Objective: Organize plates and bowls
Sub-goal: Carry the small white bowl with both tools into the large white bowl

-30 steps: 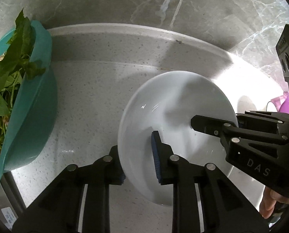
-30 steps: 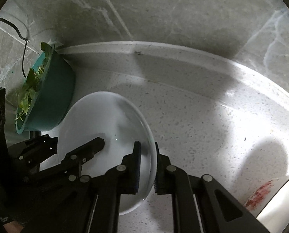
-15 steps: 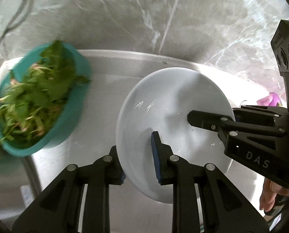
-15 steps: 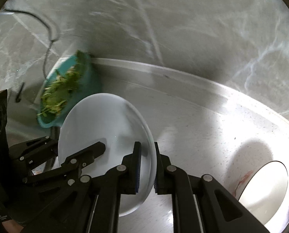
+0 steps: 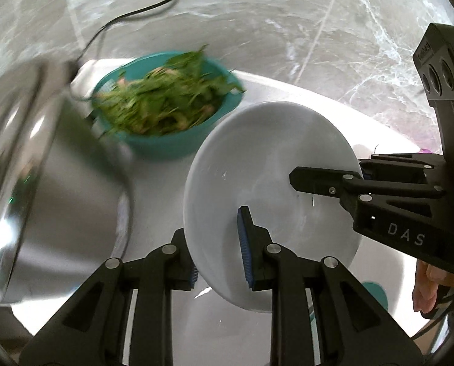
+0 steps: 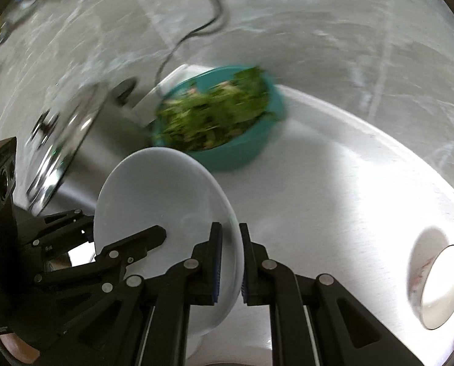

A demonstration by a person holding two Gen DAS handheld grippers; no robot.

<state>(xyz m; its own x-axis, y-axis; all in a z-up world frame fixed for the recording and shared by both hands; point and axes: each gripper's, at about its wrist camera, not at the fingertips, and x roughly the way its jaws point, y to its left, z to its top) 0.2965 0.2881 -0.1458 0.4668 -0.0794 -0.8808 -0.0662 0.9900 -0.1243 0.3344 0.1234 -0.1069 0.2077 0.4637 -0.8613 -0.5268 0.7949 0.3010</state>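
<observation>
So far I have only the white plate (image 5: 269, 183) off the counter (image 6: 333, 189), my left gripper (image 5: 217, 259) and right gripper (image 6: 228, 265) each pinching its rim, and stacking it, plus the bowl (image 6: 440, 286) at the counter's right edge, remains.

We read this as a home kitchen: grey marble-veined wall tiles (image 5: 257, 24) across the top, pale speckled stone countertop (image 6: 333, 189) below, teal plastic bowl of leafy greens (image 5: 168, 113) centre-left, shiny steel pot (image 5: 52, 177) far left.
</observation>
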